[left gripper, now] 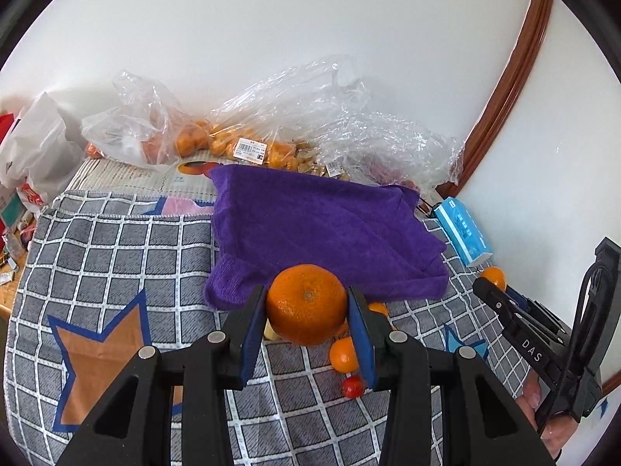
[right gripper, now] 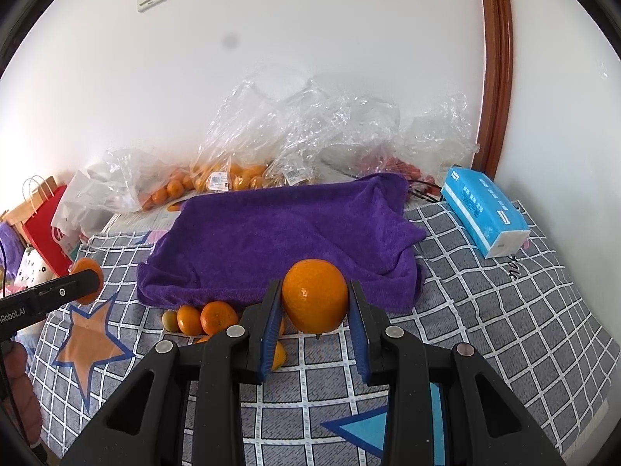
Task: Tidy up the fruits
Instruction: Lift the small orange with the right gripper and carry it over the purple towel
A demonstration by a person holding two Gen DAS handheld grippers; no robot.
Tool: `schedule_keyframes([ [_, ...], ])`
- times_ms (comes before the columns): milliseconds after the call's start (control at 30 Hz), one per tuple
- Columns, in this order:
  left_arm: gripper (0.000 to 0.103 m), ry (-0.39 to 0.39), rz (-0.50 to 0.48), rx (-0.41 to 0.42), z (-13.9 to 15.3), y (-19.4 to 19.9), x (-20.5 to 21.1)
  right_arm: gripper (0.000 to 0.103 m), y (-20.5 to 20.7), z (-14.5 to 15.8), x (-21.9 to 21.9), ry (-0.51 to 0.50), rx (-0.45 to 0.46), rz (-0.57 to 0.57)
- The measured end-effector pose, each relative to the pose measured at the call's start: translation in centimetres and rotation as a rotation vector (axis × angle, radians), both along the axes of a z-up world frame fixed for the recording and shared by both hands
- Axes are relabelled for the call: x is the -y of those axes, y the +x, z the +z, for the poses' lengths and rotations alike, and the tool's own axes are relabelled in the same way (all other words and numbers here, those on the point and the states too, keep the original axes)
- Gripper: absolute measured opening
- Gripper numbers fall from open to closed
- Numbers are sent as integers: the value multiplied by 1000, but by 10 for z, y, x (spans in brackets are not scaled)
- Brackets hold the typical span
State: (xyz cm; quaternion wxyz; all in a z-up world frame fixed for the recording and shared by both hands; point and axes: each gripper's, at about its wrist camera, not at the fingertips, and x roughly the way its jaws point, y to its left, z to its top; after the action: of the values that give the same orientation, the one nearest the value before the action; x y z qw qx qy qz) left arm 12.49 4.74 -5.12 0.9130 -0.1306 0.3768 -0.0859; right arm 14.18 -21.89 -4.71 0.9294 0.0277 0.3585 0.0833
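My left gripper (left gripper: 307, 305) is shut on a large orange (left gripper: 306, 303) and holds it above the checked cloth, just in front of the purple towel (left gripper: 322, 229). My right gripper (right gripper: 315, 301) is shut on another orange (right gripper: 315, 295), also in front of the purple towel (right gripper: 279, 237). Loose small oranges (right gripper: 209, 316) lie at the towel's near edge. A small orange (left gripper: 343, 355) and a red cherry tomato (left gripper: 353, 387) lie under the left gripper. The right gripper shows at the right of the left wrist view (left gripper: 490, 285).
Clear plastic bags of oranges (left gripper: 233, 139) and other fruit line the wall behind the towel. A blue tissue pack (right gripper: 485, 209) lies at the right. A red paper bag (right gripper: 46, 229) and a white bag (left gripper: 35, 155) stand at the left. The checked cloth (left gripper: 116, 240) covers the table.
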Motion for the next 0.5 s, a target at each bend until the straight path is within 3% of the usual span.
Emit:
schedule_keyframes([
  [500, 39, 14, -8, -38, -7, 64, 11, 33, 63, -8, 9, 6, -11, -16],
])
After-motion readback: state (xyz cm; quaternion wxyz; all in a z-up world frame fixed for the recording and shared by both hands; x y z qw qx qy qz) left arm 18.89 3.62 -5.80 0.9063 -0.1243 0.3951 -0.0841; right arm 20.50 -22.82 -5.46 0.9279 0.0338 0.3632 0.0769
